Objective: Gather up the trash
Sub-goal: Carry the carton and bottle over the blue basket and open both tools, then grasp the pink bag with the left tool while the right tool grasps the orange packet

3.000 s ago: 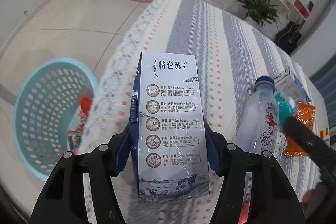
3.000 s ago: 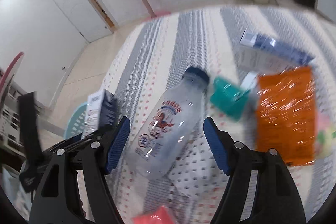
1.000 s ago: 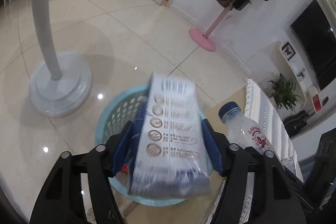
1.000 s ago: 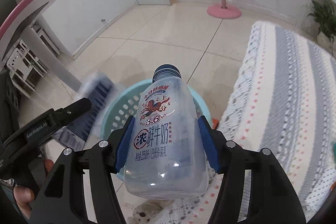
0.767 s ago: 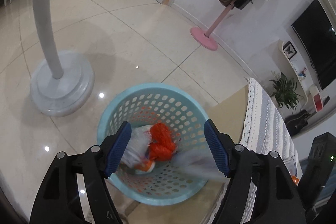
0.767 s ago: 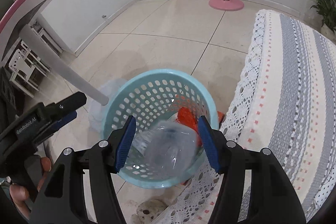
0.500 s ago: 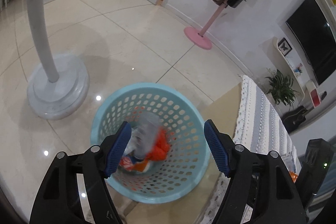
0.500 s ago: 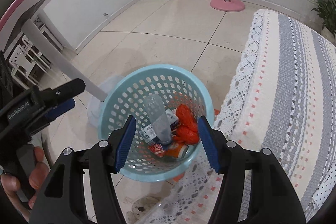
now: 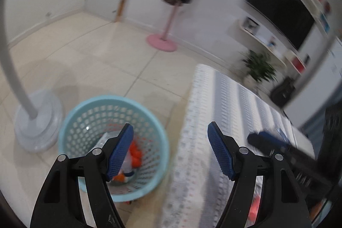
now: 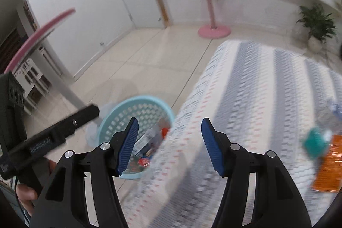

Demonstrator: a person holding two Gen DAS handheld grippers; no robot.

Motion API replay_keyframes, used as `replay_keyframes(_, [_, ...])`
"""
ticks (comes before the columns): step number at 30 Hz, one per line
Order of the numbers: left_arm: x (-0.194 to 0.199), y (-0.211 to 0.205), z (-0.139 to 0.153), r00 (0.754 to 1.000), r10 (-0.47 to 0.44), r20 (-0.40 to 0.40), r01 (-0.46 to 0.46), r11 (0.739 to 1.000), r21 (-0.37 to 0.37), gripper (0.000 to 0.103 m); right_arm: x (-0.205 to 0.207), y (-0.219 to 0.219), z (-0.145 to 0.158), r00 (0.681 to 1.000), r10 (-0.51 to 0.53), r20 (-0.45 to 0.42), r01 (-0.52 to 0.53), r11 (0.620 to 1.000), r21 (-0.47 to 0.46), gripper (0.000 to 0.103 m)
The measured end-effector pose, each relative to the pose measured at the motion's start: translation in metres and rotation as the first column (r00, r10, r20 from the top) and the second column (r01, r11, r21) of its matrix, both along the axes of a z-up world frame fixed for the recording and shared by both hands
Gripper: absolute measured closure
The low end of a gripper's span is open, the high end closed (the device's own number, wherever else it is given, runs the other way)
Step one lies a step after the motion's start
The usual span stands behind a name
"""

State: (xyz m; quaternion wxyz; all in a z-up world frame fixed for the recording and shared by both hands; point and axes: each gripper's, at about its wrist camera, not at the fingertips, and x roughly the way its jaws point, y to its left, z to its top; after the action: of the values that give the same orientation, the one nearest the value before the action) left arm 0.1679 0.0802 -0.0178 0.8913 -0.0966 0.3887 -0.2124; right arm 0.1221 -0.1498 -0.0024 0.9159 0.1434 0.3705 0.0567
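The light blue basket [image 9: 136, 106] stands on the floor beside the table and holds the milk carton, the clear bottle [image 9: 128, 164] and orange wrappers [image 9: 136, 153]. My left gripper [image 9: 170, 129] hangs open and empty above the gap between the basket and the table edge. In the right wrist view the basket [image 10: 136, 106] sits low at centre left. My right gripper [image 10: 168, 123] is open and empty over the table's lace edge. An orange packet [image 10: 329, 164] and a teal packet [image 10: 316, 140] lie on the striped tablecloth [image 10: 256, 95] at the far right.
A grey fan stand [image 9: 36, 123] rises just left of the basket. A pink coat stand [image 10: 213, 29] is at the far wall, with a potted plant [image 10: 316, 22] beyond the table. A hand [image 10: 25, 193] holds the left gripper's handle [image 10: 59, 129].
The carton left my left gripper and the bottle left my right gripper; both now lie in the basket. Both grippers then swung up and right, bringing the table into view.
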Motion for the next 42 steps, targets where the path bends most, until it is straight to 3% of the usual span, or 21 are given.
replay_keyframes(5, [-0.033,-0.048,-0.001,0.986,-0.166,0.027,0.167,0.986,-0.008,0.033,-0.040,-0.046,0.018,0.994,-0.078,0.077,0.084,0.994,-0.075,0.045])
replay_keyframes(9, [-0.064,-0.087,-0.012,0.949,-0.316,0.025,0.315,0.949,0.030,0.033,-0.078,-0.088,0.025,0.980,-0.152,0.125,0.168,0.978,-0.127,0.045])
replay_keyframes(15, [-0.108,-0.146,-0.045,0.856,-0.516,-0.028,0.515,0.846,0.140,0.033,-0.125,-0.151,0.015,0.955,-0.263,0.139,0.281,0.951,-0.132,0.045])
replay_keyframes(19, [-0.128,-0.183,-0.076,0.783,-0.612,-0.105,0.617,0.747,0.246,0.033,-0.149,-0.192,0.001,0.931,-0.345,0.119,0.359,0.925,-0.122,0.046])
replay_keyframes(24, [-0.140,-0.208,-0.103,0.740,-0.648,-0.178,0.667,0.676,0.313,0.033,-0.170,-0.240,-0.017,0.905,-0.418,0.079,0.424,0.901,-0.096,0.051])
replay_keyframes(31, [-0.148,-0.225,-0.123,0.715,-0.667,-0.212,0.687,0.612,0.392,0.031,-0.177,-0.267,-0.050,0.906,-0.424,-0.004,0.422,0.902,-0.097,0.051])
replay_keyframes(35, [-0.150,-0.228,-0.123,0.718,-0.667,-0.199,0.678,0.604,0.419,0.032,-0.170,-0.261,-0.062,0.918,-0.395,-0.027,0.389,0.914,-0.112,0.051])
replay_keyframes(39, [-0.145,-0.229,-0.120,0.735,-0.654,-0.178,0.657,0.623,0.425,0.050,-0.155,-0.252,-0.071,0.925,-0.377,-0.053,0.366,0.919,-0.144,0.047])
replay_keyframes(42, [-0.145,-0.230,-0.115,0.745,-0.645,-0.170,0.648,0.640,0.413,0.052,-0.142,-0.243,-0.077,0.927,-0.368,-0.064,0.351,0.917,-0.186,0.043])
